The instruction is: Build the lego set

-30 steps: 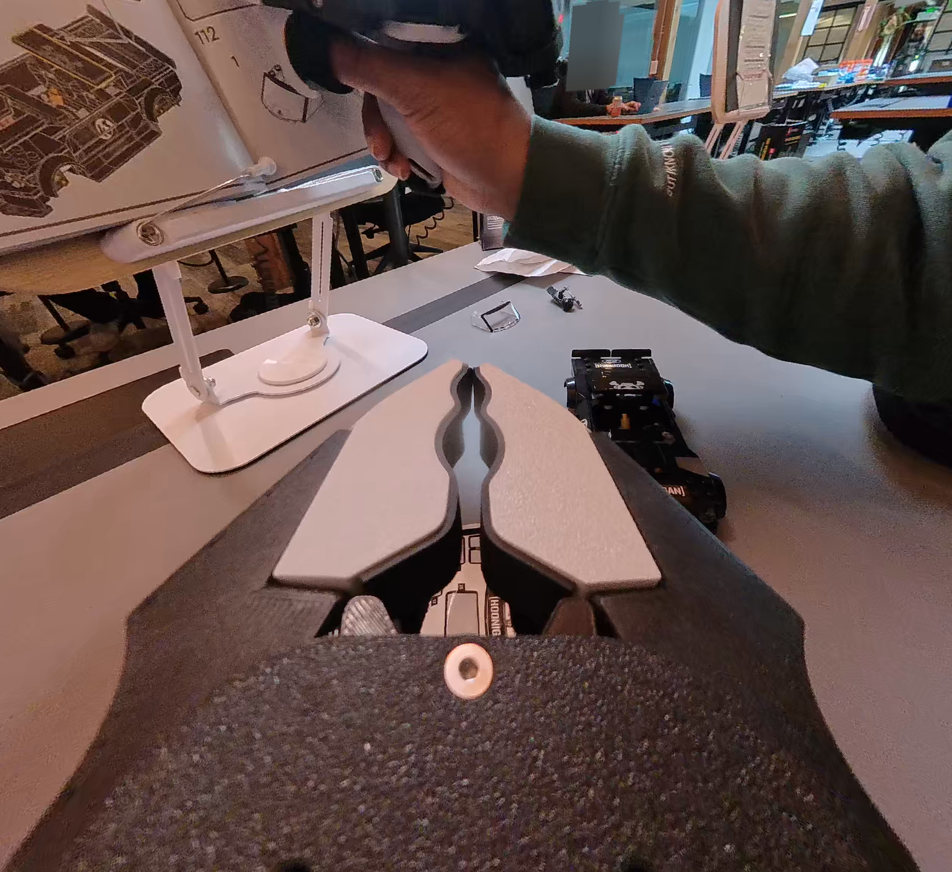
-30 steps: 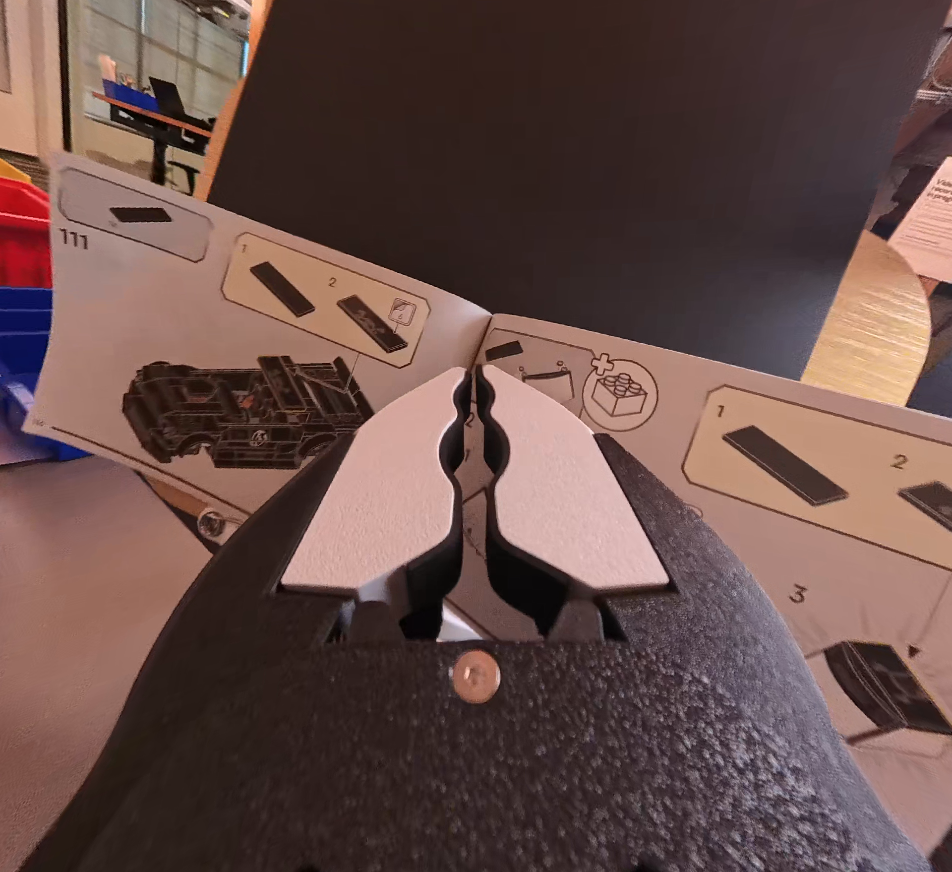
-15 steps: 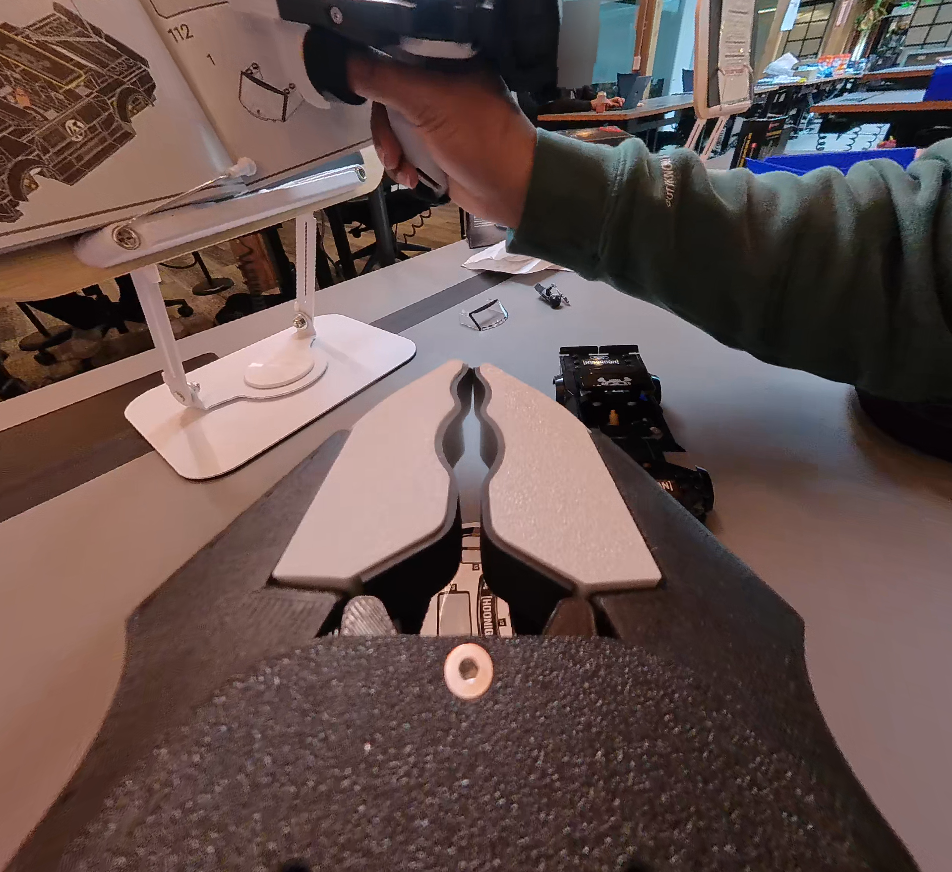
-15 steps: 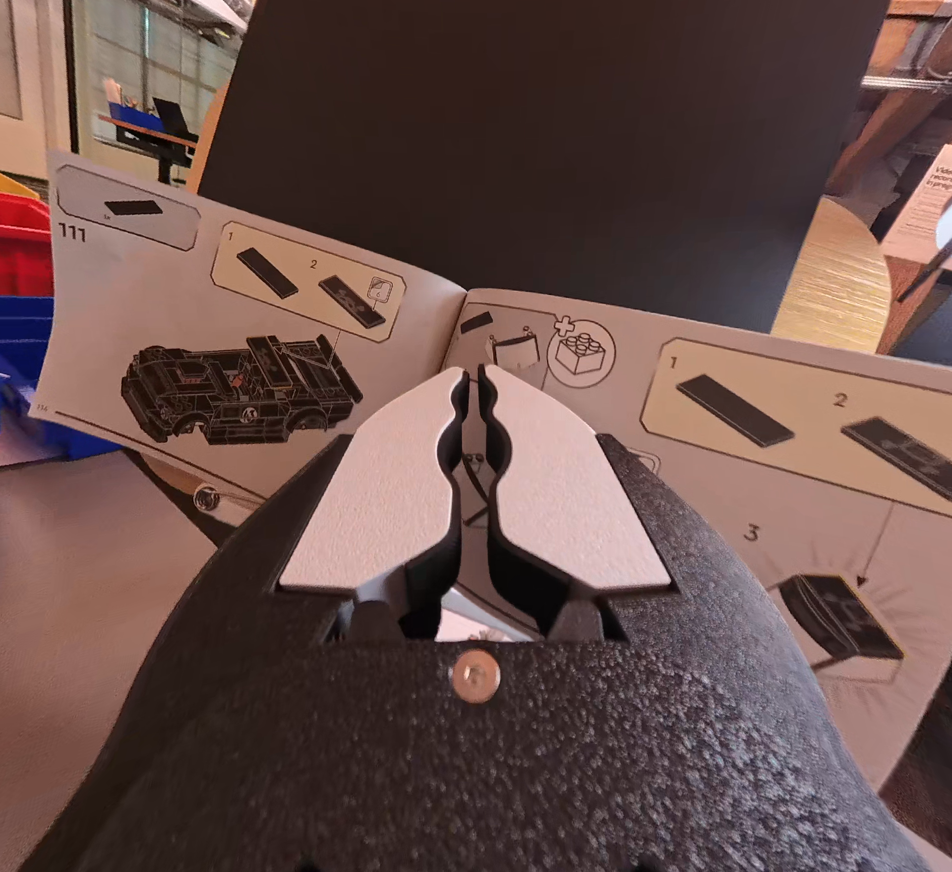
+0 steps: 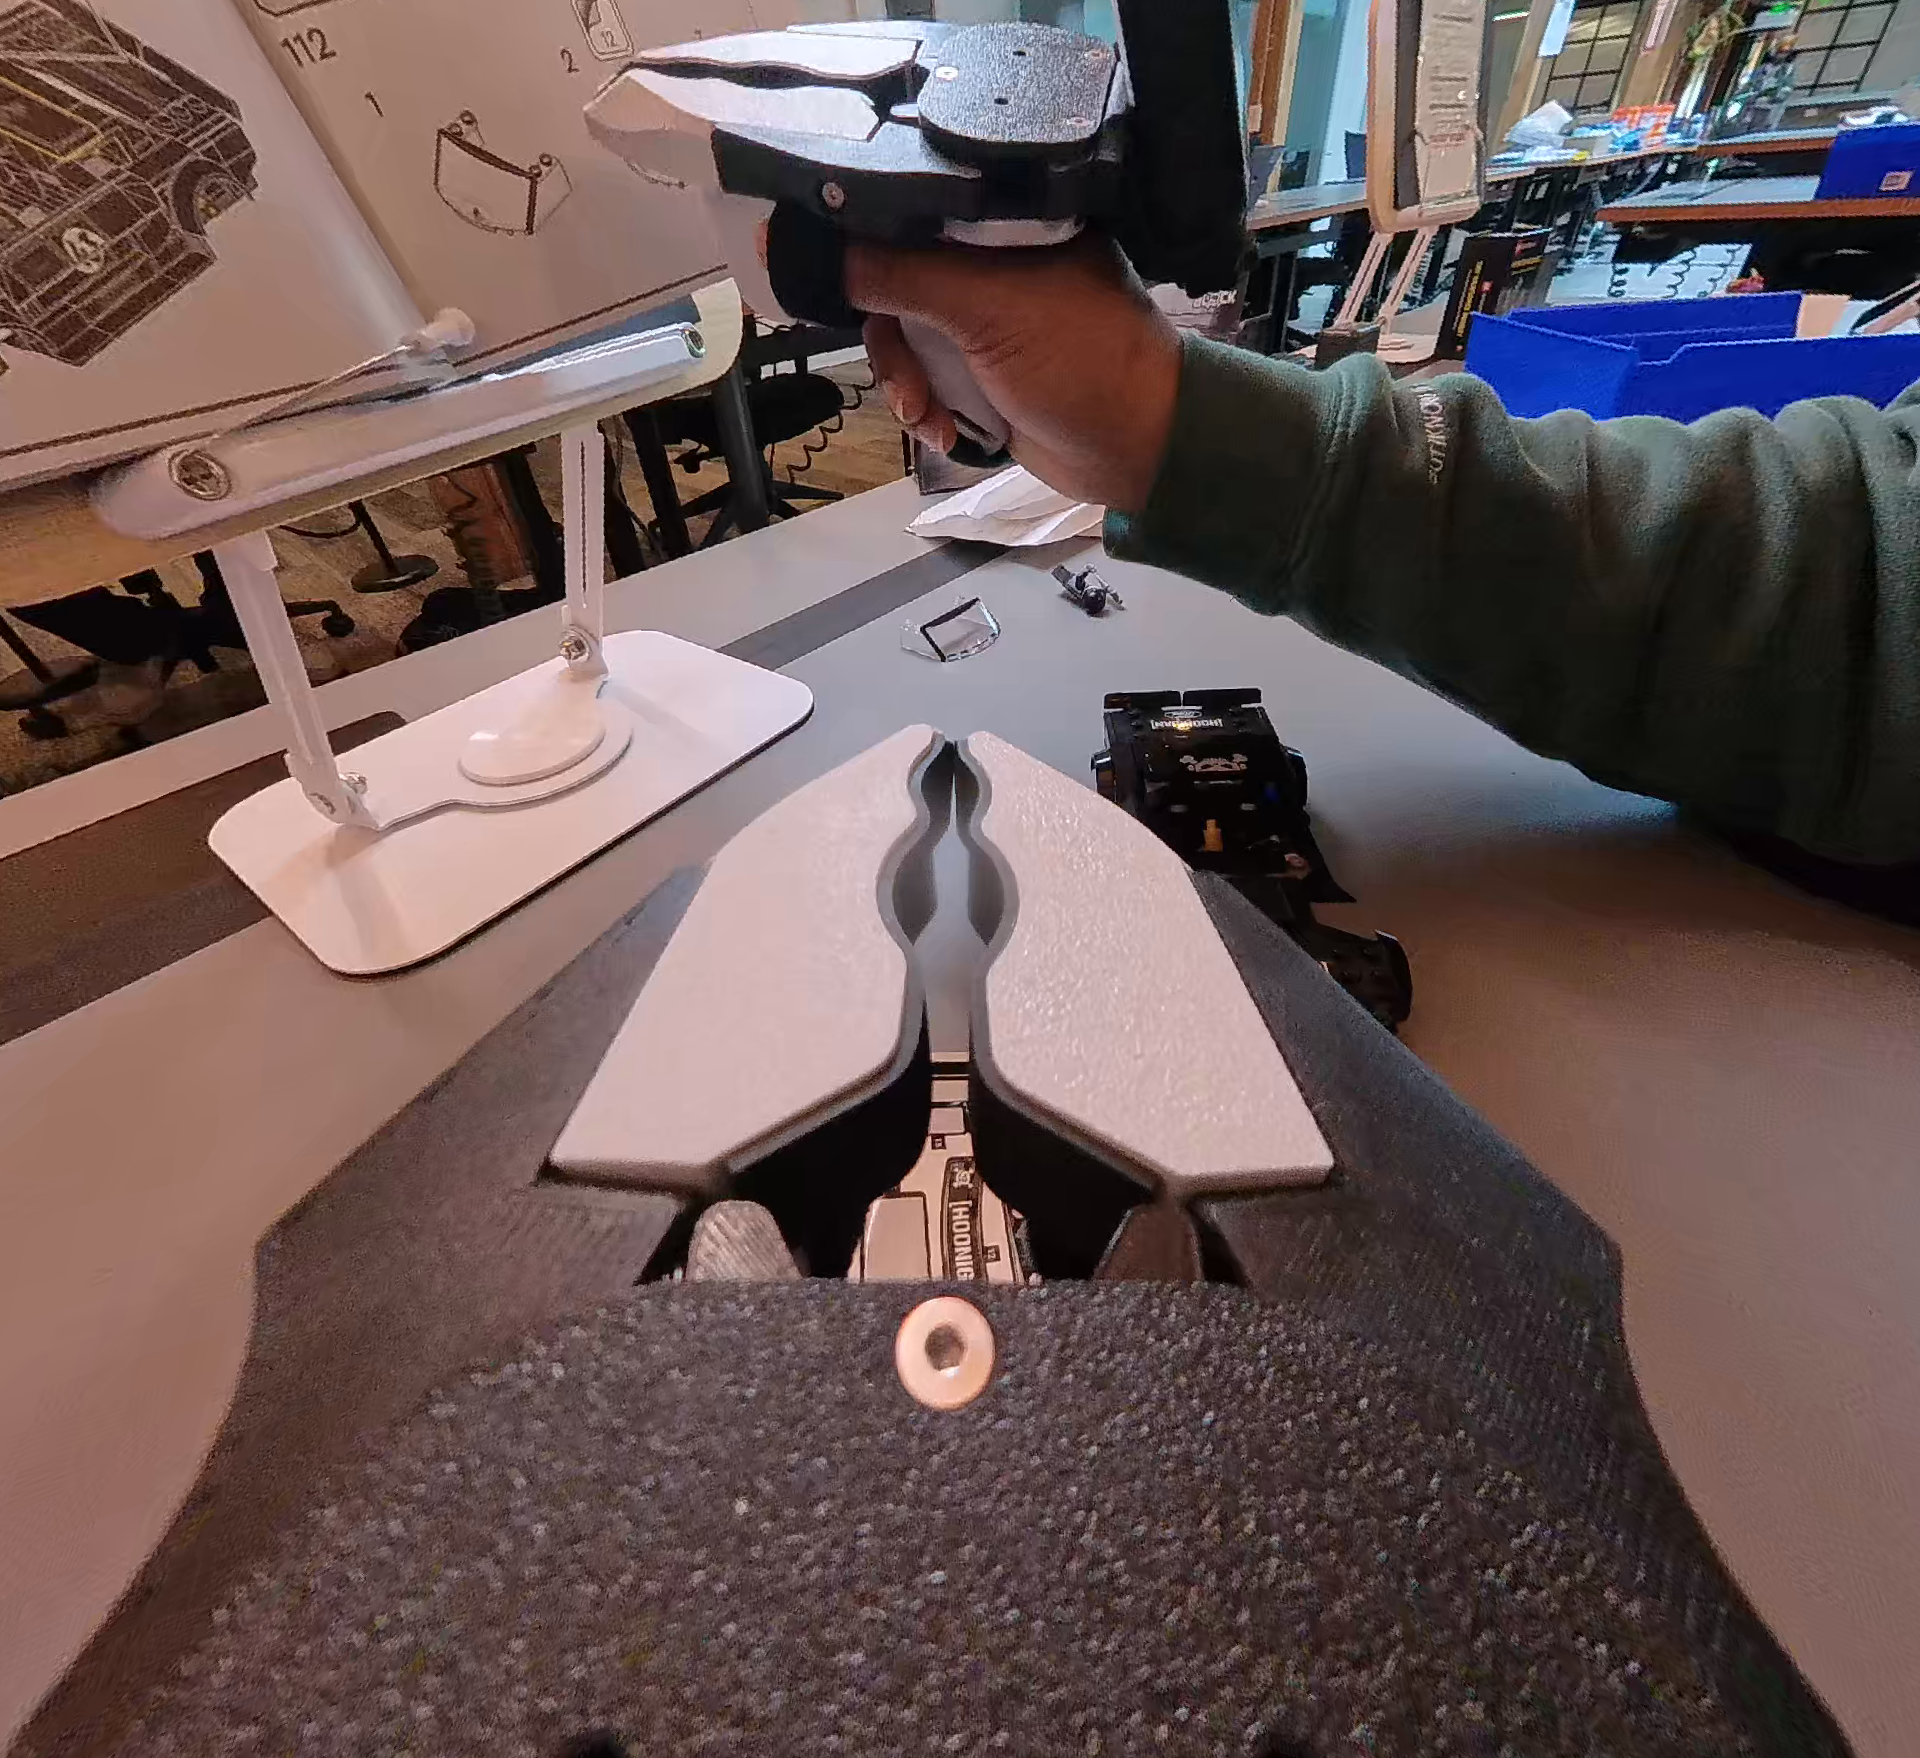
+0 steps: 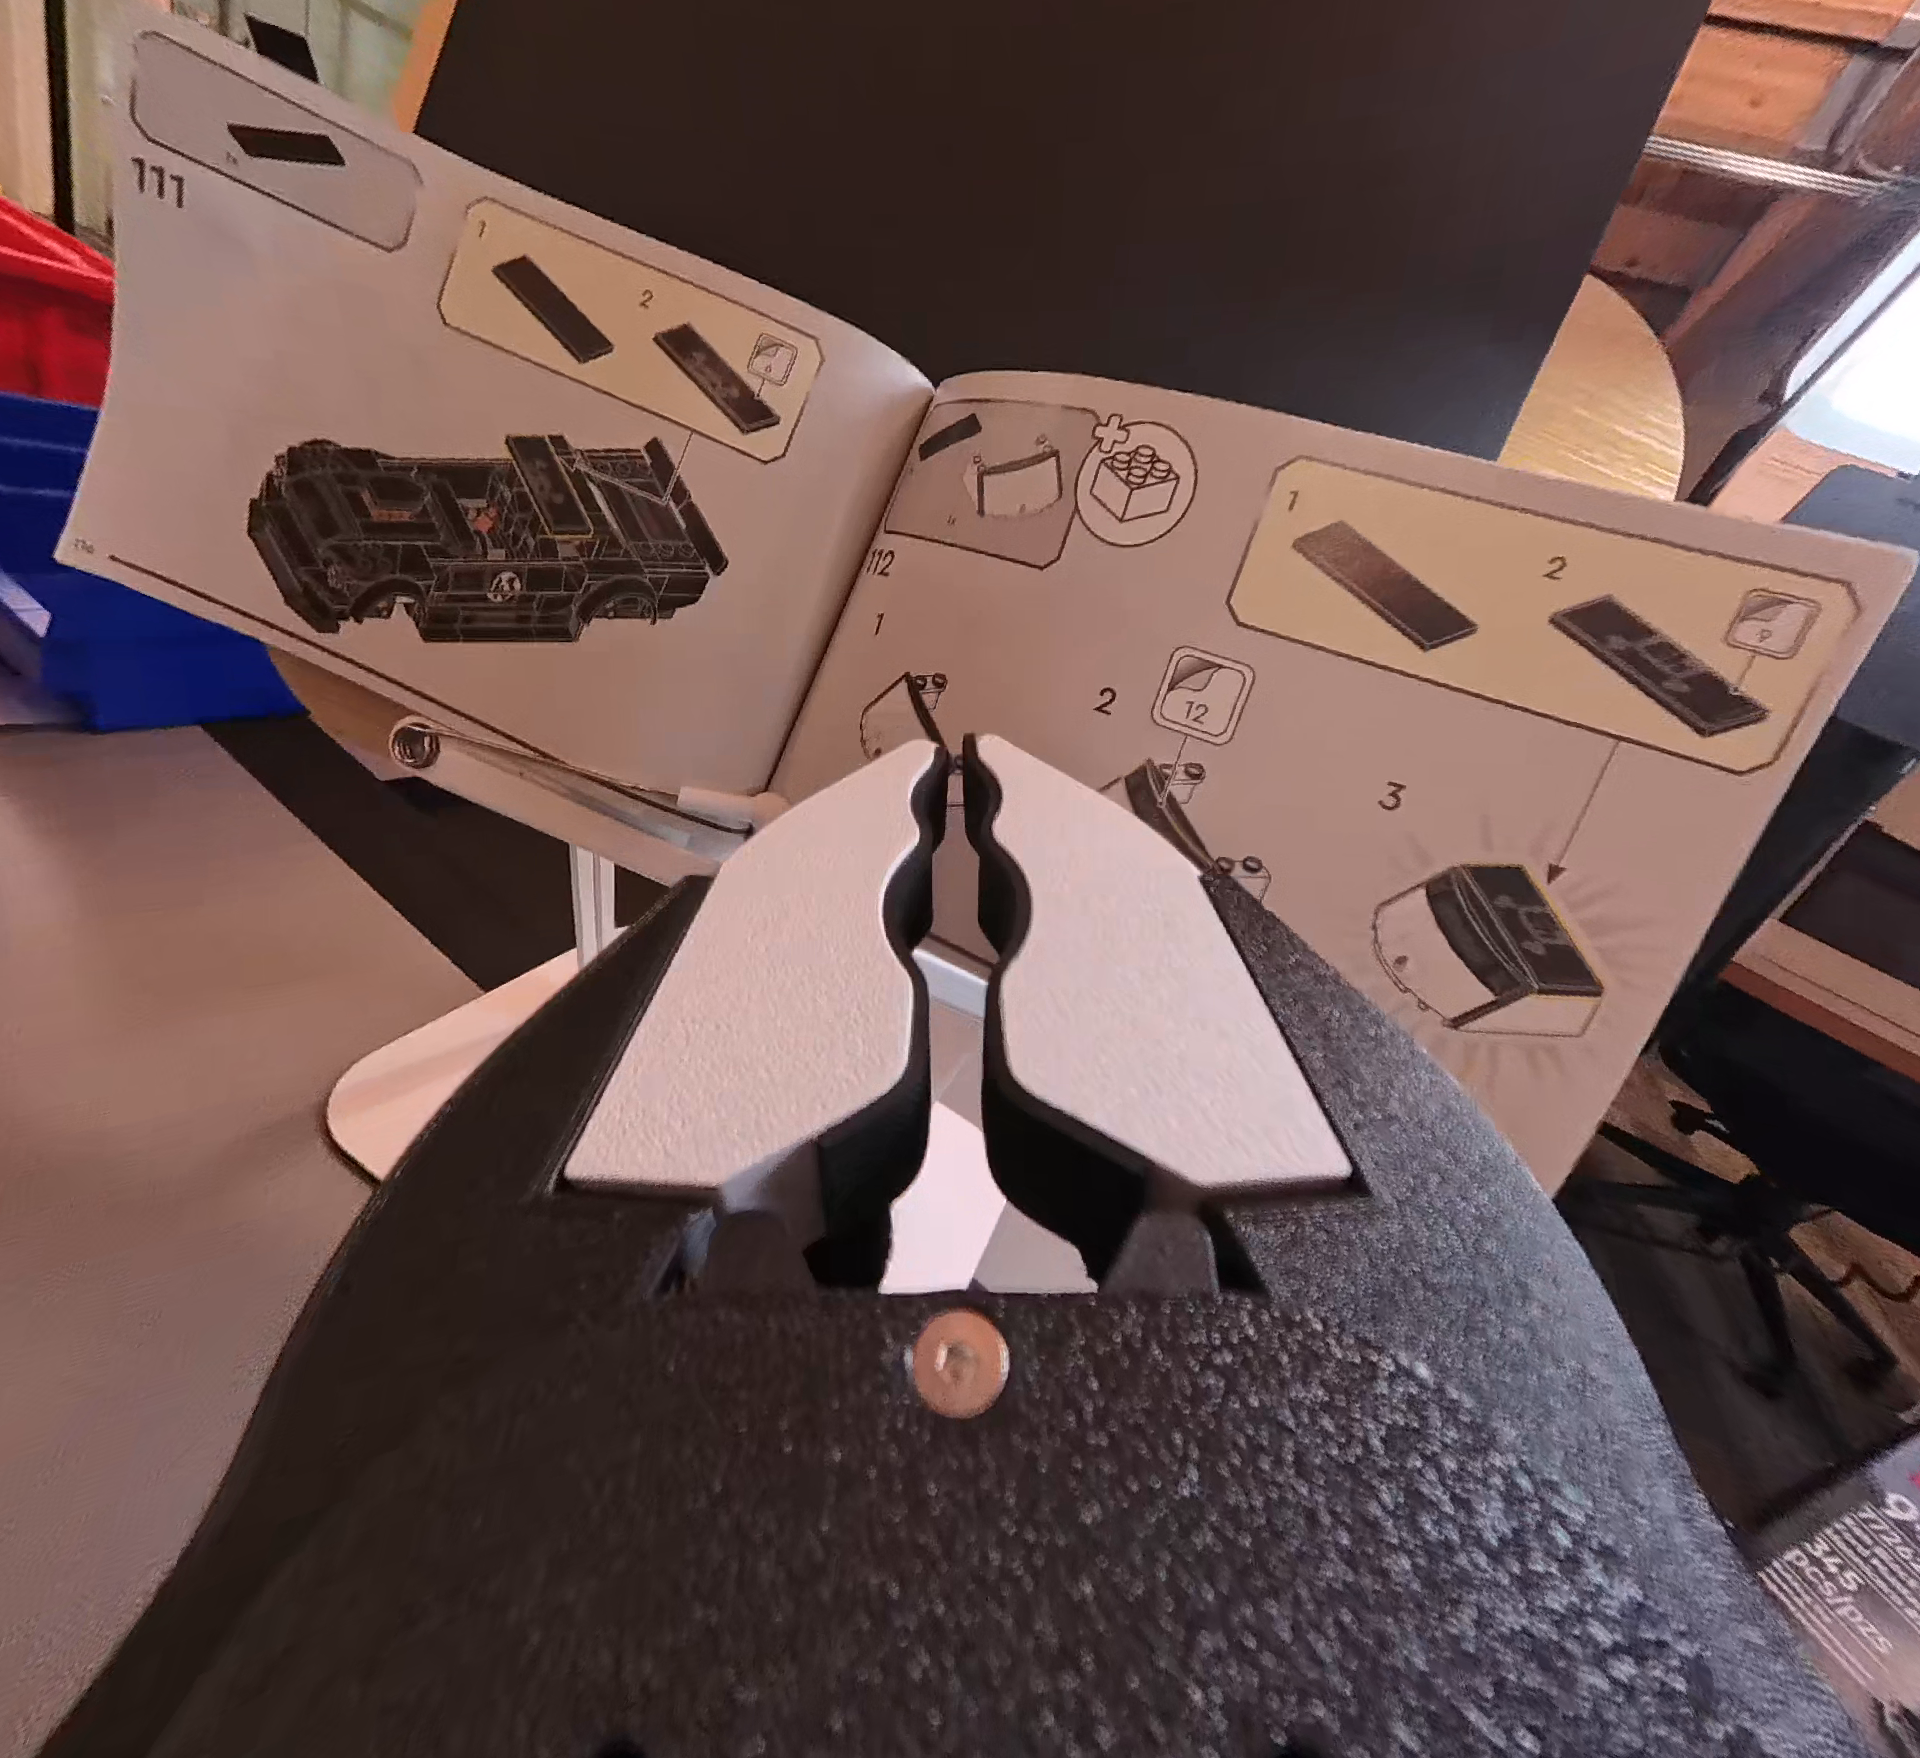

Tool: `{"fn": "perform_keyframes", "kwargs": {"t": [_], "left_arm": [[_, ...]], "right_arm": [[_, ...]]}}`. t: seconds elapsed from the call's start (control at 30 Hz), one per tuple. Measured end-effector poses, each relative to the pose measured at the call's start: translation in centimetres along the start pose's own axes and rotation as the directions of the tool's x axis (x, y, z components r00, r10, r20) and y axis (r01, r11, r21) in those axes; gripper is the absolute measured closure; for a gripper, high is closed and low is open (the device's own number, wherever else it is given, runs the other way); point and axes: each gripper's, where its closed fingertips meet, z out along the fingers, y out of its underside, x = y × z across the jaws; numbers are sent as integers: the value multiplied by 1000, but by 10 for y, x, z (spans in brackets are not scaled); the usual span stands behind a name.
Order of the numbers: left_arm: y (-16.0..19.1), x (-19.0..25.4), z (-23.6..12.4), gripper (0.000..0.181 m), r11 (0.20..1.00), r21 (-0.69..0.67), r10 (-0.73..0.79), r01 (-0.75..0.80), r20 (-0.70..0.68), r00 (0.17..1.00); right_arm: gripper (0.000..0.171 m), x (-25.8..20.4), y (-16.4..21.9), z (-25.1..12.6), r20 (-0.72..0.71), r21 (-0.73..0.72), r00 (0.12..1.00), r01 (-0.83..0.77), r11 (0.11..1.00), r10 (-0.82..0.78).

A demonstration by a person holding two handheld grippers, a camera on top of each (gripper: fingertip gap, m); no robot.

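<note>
Since the earlier frame the right gripper has drawn back from the booklet: both open pages and the stand beneath now show in full in the right wrist view, where before the page filled it. The left wrist view has shifted little; the car sits slightly further right of the left gripper.

Left gripper: jaws pressed nearly together, a thin slit between the tips, nothing pinched. It hovers low over the grey tabletop. A printed sheet shows through the gap at the jaw roots, lying beneath.

Right gripper: jaws likewise almost closed, empty. Held in a hand with a green sleeve, raised above the tabletop, tips pointing at the right-hand page, close to it; contact cannot be told.

Car: black, partly built, on the tabletop just right of the left jaws, ahead of their tips, apart from them. Well below the right gripper.

Toward the far edge: a clear windscreen piece, a small dark part right of it, crumpled white paper behind. All loose, well apart from both jaws.

Stand: white, at the far left of the tabletop, booklet propped open on it. A blue bin stands behind the sleeve.
</note>
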Motion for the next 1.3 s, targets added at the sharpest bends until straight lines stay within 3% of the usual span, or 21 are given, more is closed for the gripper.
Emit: {"fn": "perform_keyframes", "kwargs": {"t": [1.3], "left_arm": [[7, -12, -1, 181, 998, -10, -63, 63, 6, 998]], "right_arm": [[167, -4, 18, 2, 46, -1, 998, -35, 999, 35]]}}
